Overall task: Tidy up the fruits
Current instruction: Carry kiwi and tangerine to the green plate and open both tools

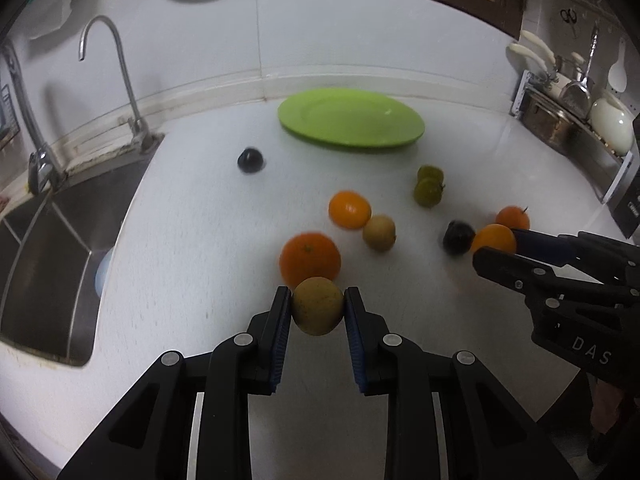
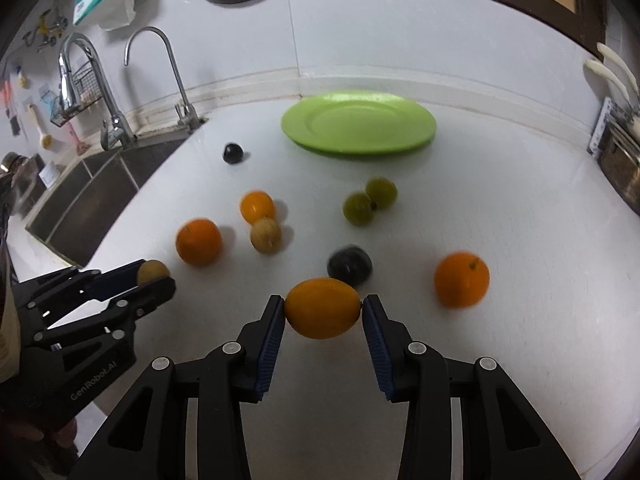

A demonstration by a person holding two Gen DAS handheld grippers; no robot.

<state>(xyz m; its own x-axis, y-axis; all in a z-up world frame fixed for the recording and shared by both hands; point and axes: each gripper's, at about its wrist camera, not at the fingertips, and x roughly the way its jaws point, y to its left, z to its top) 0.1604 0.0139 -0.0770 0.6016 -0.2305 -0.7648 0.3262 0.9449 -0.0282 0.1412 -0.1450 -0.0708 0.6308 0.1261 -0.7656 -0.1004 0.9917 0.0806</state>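
Note:
My left gripper is shut on a yellow-brown round fruit, held above the white counter; it also shows in the right wrist view. My right gripper is shut on an oval orange-yellow fruit, also seen in the left wrist view. A green plate lies empty at the back. On the counter lie oranges, a tan fruit, two green fruits and dark plums.
A steel sink with faucets is on the left. A rack with pots and utensils stands at the right back. A white wall backs the counter.

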